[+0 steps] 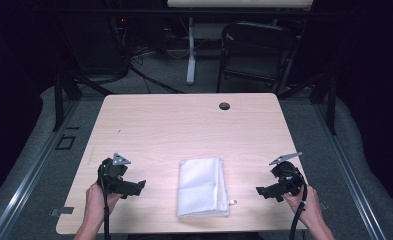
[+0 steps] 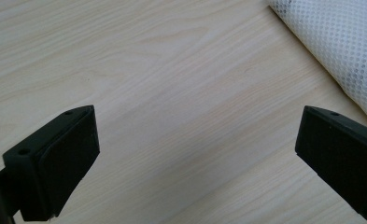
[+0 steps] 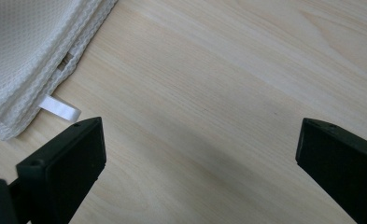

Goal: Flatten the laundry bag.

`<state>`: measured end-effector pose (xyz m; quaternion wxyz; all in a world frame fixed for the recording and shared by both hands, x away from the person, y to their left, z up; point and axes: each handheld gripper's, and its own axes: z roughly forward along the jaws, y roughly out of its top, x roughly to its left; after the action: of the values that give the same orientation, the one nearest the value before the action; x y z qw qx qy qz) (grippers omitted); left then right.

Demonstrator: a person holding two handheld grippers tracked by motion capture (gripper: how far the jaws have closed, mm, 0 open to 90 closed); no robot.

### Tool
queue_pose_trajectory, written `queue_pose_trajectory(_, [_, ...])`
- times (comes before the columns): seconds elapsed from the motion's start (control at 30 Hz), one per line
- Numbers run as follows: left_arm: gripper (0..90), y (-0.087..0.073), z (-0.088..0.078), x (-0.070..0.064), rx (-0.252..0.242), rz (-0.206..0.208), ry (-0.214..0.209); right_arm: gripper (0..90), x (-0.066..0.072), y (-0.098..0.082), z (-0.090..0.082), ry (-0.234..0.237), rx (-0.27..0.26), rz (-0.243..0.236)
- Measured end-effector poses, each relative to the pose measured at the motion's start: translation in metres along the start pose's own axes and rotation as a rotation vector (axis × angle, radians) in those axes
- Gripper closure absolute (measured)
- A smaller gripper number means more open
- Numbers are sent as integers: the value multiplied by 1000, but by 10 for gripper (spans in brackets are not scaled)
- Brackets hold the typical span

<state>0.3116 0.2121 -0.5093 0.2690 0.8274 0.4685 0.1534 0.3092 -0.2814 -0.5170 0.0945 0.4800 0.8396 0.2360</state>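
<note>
- High view: folded white waffle-weave towel (image 1: 202, 186) lies flat on the pale wood-grain table (image 1: 184, 125), near the front edge, between the two tools and apart from both. The left gripper (image 1: 140, 187) sits off the towel's left side and the right gripper (image 1: 260, 191) off its right, each pointing inward at it, neither touching it. Both look spread, with nothing between their jaws. No container stands on the table; a small dark round cap (image 1: 224, 105) lies near the far edge.
- High view, risk: the towel is stacked in several layers, so a pinch from one side would likely catch the top layer only and drag the stack askew.
- Left gripper view: jaws stand wide apart over bare wood. The towel (image 2: 340, 51) shows as a dimpled white slope at the upper right, well clear of the pads. Risk: closing from here would likely grab air or scrape the table.
- Right gripper view: jaws again spread wide, nothing held. The towel's (image 3: 27, 56) layered edge fills the upper left, with a small white ribbon loop (image 3: 59, 109) sticking out near its corner, just above the left-hand jaw. Risk: that jaw could snag the loop instead of the cloth and tug the corner loose. No container appears here.
</note>
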Motion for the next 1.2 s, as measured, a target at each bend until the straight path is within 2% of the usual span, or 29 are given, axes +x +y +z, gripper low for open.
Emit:
queue_pose_trajectory(0.07, [0,2,2,-3,1,4,11,23,2,0,0,-7,4,-3])
queue_pose_trajectory(0.17, [0,4,7,-6,25,6,-15,38,4,0,1,16,-4,1])
queue_pose_trajectory(0.23, [0,6,8,-9,26,15,-7,39,6,2,3,24,2,-7])
queue_pose_trajectory(0.33, [0,9,8,-15,16,25,-13,51,8,3,2,17,5,-12])
queue_pose_trajectory(0.4, [0,10,9,-18,17,38,-9,53,12,3,4,37,10,-7])
queue_pose_trajectory(0.43, [0,13,7,-25,4,51,-11,57,14,2,4,41,-11,4])
queue_pose_trajectory(0.47, [0,13,6,-27,-9,43,-14,63,15,3,2,39,6,-10])
queue_pose_trajectory(0.5, [0,13,6,-27,-9,43,-14,67,17,2,3,47,-23,8])
queue_pose_trajectory(0.53, [0,14,6,-31,-14,43,-29,71,18,4,2,43,-6,-6])
queue_pose_trajectory(0.57, [0,17,7,-39,-18,73,-37,74,19,4,2,42,10,-22])
queue_pose_trajectory(0.7, [0,20,6,-49,-33,95,-57,84,22,5,3,49,7,-23])
queue_pose_trajectory(0.73, [0,22,8,-53,-30,116,-70,90,22,4,3,47,4,-24])
queue_pose_trajectory(0.77, [0,24,9,-61,-28,146,-71,100,25,4,2,67,-2,-18])
queue_pose_trajectory(0.8, [0,25,10,-66,-30,158,-82,106,26,4,2,58,-9,-12])
queue_pose_trajectory(0.83, [0,25,10,-66,-30,158,-82,114,27,5,2,57,-21,-10])
queue_pose_trajectory(0.87, [0,25,10,-70,-30,158,-104,121,27,6,1,48,-2,-32])
queue_pose_trajectory(0.9, [0,25,12,-76,-30,169,-118,121,27,6,1,48,-2,-32])
queue_pose_trajectory(0.93, [0,25,13,-82,-22,197,-126,125,29,7,3,60,-13,-26])
queue_pose_trajectory(0.97, [0,26,14,-88,-20,223,-129,130,32,8,5,67,-3,-33])
queue_pose_trajectory(1.0, [0,26,14,-99,-26,251,-144,132,33,8,5,69,1,-35])
queue_pose_trajectory(1.03, [0,26,14,-99,-26,251,-144,134,34,8,4,71,-5,-38])
queue_pose_trajectory(1.13, [0,27,16,-113,-30,311,-154,137,35,8,3,68,-2,-45])
queue_pose_trajectory(1.17, [0,26,18,-119,-33,323,-180,140,33,7,5,81,-1,-37])
queue_pose_trajectory(1.2, [0,25,18,-123,-36,330,-187,141,33,7,5,73,-4,-34])
